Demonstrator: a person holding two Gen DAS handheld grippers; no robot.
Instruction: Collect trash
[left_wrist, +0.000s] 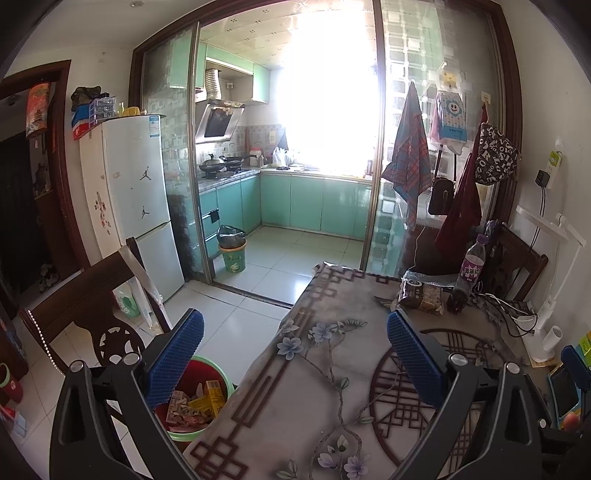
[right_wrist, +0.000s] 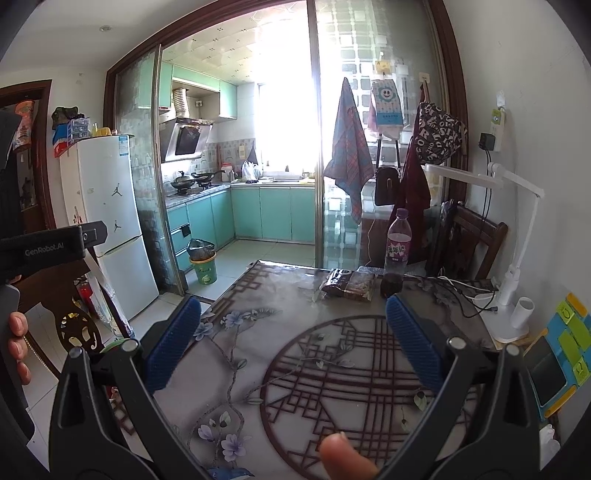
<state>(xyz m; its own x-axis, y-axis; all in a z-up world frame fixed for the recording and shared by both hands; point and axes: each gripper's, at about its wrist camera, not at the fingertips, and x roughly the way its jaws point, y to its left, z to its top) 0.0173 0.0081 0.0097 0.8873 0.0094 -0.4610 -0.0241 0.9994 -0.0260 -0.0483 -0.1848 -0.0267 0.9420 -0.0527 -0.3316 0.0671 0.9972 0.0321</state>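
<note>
A red bin with a green rim (left_wrist: 201, 402) stands on the floor beside the table's left edge, holding paper scraps and small yellow cartons. My left gripper (left_wrist: 295, 354) is open and empty, its left finger above the bin and its right finger over the table (left_wrist: 314, 424). My right gripper (right_wrist: 293, 343) is also open and empty above the patterned tablecloth (right_wrist: 332, 369). At the table's far end lie a dark food packet (left_wrist: 421, 295) (right_wrist: 349, 284) and a purple-labelled bottle (left_wrist: 467, 275) (right_wrist: 396, 254). A fingertip (right_wrist: 347, 458) shows at the bottom of the right wrist view.
A dark wooden chair (left_wrist: 85, 306) stands left of the table, a second chair (right_wrist: 469, 240) at the far right. A white lamp (right_wrist: 513, 258), cables and a tablet (right_wrist: 550, 373) sit along the right wall. A fridge (left_wrist: 136, 199) and a kitchen bin (left_wrist: 232, 251) lie beyond.
</note>
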